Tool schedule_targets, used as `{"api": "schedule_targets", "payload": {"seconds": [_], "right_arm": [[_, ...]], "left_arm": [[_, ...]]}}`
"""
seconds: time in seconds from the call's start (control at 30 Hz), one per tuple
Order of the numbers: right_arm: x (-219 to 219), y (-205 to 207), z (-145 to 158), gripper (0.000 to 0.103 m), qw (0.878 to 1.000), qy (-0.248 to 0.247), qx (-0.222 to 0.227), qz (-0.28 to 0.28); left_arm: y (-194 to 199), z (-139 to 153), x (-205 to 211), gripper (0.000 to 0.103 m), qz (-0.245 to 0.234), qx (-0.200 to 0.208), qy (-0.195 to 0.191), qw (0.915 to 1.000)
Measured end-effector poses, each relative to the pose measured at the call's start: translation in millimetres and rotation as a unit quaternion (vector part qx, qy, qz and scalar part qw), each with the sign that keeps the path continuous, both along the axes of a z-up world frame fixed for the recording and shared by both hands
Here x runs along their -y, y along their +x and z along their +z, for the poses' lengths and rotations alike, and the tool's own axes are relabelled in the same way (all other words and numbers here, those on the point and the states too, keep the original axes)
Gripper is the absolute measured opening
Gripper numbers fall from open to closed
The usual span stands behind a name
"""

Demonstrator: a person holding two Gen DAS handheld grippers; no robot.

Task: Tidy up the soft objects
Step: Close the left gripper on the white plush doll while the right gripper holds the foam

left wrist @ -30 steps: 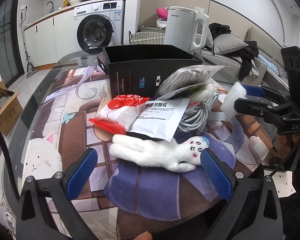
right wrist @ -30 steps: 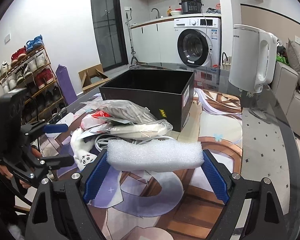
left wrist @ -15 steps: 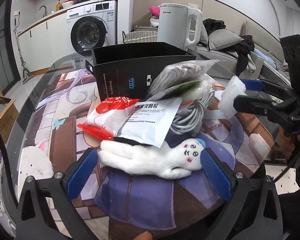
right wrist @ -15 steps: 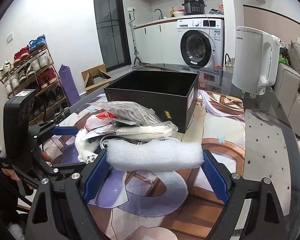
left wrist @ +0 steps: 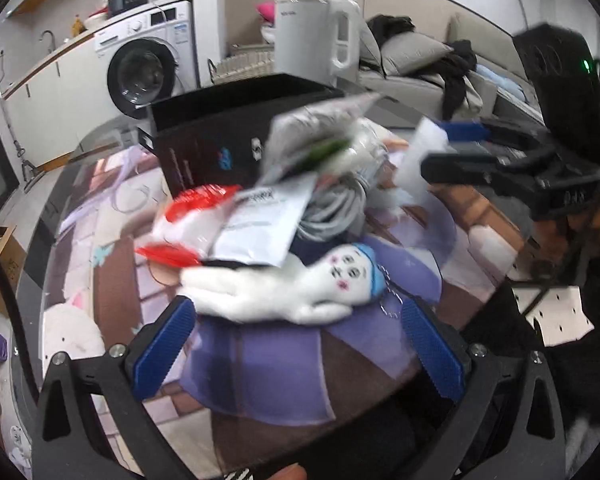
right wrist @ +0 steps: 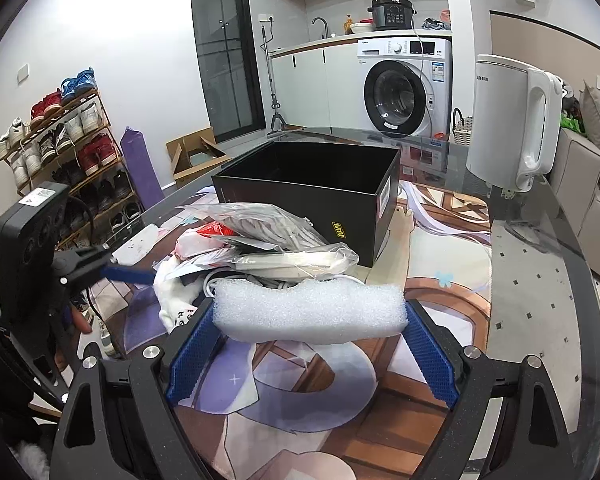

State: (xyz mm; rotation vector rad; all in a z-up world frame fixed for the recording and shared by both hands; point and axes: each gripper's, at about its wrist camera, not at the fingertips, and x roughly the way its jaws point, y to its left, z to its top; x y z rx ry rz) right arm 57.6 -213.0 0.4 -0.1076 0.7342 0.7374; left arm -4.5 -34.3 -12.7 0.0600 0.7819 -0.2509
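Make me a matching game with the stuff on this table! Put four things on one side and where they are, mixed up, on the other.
Things:
1. foam block
2. bunny plush
3. black box
4. white kettle

Places:
A. lying on the mat, in front of the open left claw
B. standing on the glass table edge, right of the box
C. squeezed in the right claw
D. behind the pile of bags, top open

Pairs: 1-C, 2-A, 3-D, 4-B

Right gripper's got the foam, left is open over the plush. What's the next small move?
Probably carry the foam block forward and over the open black box, then release. The right gripper already clamps it by both ends, clear of the pile, and the box looks empty with nothing in the way. The left gripper sits open around the white plush, not yet gripping it.
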Motion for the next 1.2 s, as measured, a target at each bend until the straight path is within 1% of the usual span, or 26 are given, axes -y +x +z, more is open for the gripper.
{"api": "schedule_targets", "payload": {"seconds": [0.13, 0.27, 0.43, 0.53, 0.73, 0.83, 1.03, 1.1, 1.2], "right_arm": [[2, 2, 0, 0.091, 1.000, 0.003, -0.002, -0.001], [5, 4, -1, 0.091, 1.000, 0.005, -0.007, -0.002], [7, 4, 2, 0.091, 1.000, 0.007, -0.004, -0.003], [9, 5, 2, 0.091, 1.000, 0.009, -0.006, -0.004], [9, 6, 1, 0.091, 1.000, 0.010, -0.010, -0.002], [9, 5, 1, 0.091, 1.000, 0.010, -0.010, -0.001], [7, 4, 1, 0.091, 1.000, 0.010, -0.011, 0.004], [6, 4, 1, 0.091, 1.000, 0.011, -0.011, 0.005], [7, 4, 0, 0.091, 1.000, 0.011, -0.013, 0.005]], "left_arm": [[7, 1, -2, 0.103, -0.002, 0.010, 0.014, 0.9998], [19, 2, -1, 0.103, -0.016, 0.010, 0.015, 0.9997], [33, -3, 6, 0.103, -0.033, -0.002, 0.034, 0.9989], [35, -5, 7, 0.103, -0.046, -0.022, 0.034, 0.9981], [21, -6, 12, 0.103, -0.081, -0.054, 0.037, 0.9946], [16, -4, 15, 0.103, -0.094, -0.058, 0.036, 0.9932], [22, -7, 20, 0.103, -0.091, -0.062, 0.046, 0.9929], [24, -8, 22, 0.101, -0.085, -0.064, 0.051, 0.9930], [24, -10, 28, 0.101, -0.081, -0.060, 0.066, 0.9927]]}}
